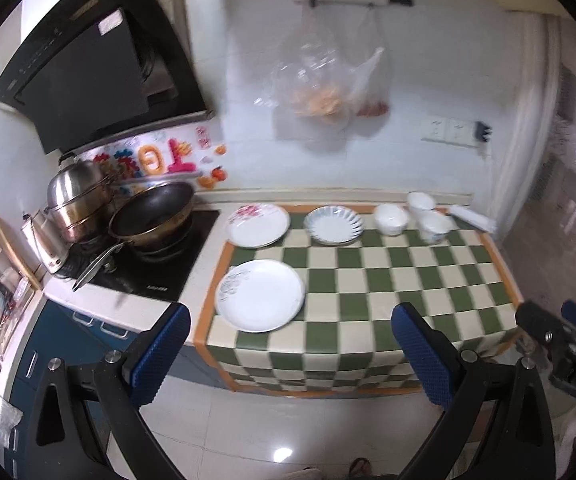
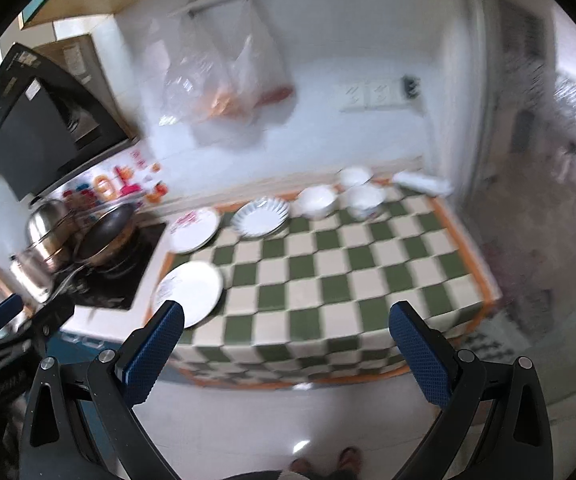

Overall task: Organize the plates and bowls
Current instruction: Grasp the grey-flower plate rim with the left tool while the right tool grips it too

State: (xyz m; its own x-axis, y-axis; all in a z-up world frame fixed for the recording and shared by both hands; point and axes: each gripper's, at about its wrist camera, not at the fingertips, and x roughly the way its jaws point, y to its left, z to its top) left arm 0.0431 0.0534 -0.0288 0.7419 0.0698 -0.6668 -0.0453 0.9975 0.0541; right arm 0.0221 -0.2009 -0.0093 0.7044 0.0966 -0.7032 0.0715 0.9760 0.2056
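On the green-and-cream checked counter mat (image 1: 367,280) lie a large white plate (image 1: 260,295) at the front left, a pink-flowered plate (image 1: 258,225) behind it, and a ribbed blue-rimmed plate (image 1: 333,224). Three white bowls (image 1: 391,218) stand at the back right. The same plates (image 2: 188,293) and bowls (image 2: 316,201) show in the right wrist view. My left gripper (image 1: 289,322) is open and empty, held back from the counter's front edge. My right gripper (image 2: 286,320) is open and empty, also back from the edge; it shows in the left wrist view (image 1: 559,340).
A stove (image 1: 148,264) with a wok (image 1: 154,214), steel pots (image 1: 74,196) and a kettle is left of the mat. Plastic bags (image 1: 323,80) hang on the back wall. A white roll (image 1: 471,218) lies at the back right corner. Tiled floor lies below.
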